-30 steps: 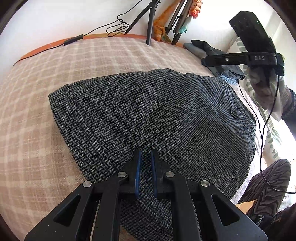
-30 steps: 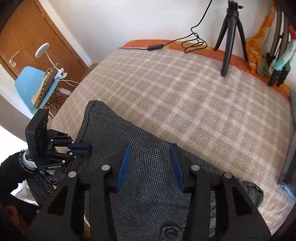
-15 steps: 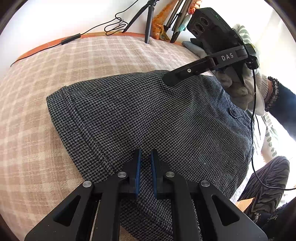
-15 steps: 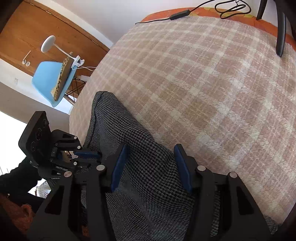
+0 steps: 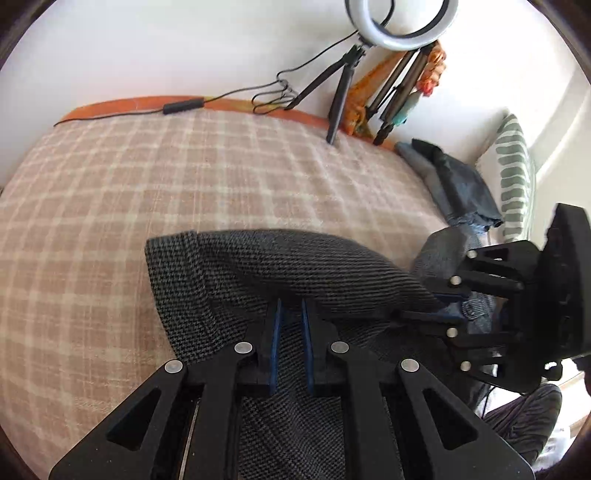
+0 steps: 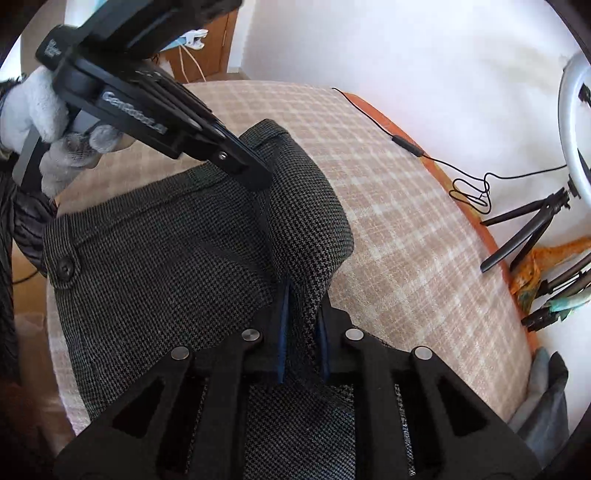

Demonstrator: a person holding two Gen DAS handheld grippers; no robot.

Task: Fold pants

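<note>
Already the pants (image 5: 258, 273) lie doubled on the bed (image 5: 155, 192) in a compact grey houndstooth bundle, waistband and button (image 6: 65, 266) toward the near edge, so at least one fold looks done; a further fold seems under way, since both tools hold cloth and one flap of the fabric stands lifted off the layer beneath. In the left wrist view the left tool (image 5: 290, 317) is clamped on the fabric, its blue pads nearly together with cloth running between them; the right tool (image 6: 303, 310) has just been closing and now pinches a raised ridge of the same fabric. What remains, I judge, is to carry the held flap across, lay it flat and let go; the bundle is not yet squared or smoothed.

Beneath it the bed has a beige and white plaid cover with an orange sheet edge along the white wall; a ring light (image 5: 402, 22) on a tripod stands at the far side with a trailing cable (image 5: 221, 99); folded dark clothes (image 5: 454, 184) and a green-striped pillow (image 5: 515, 173) sit at the right end.
</note>
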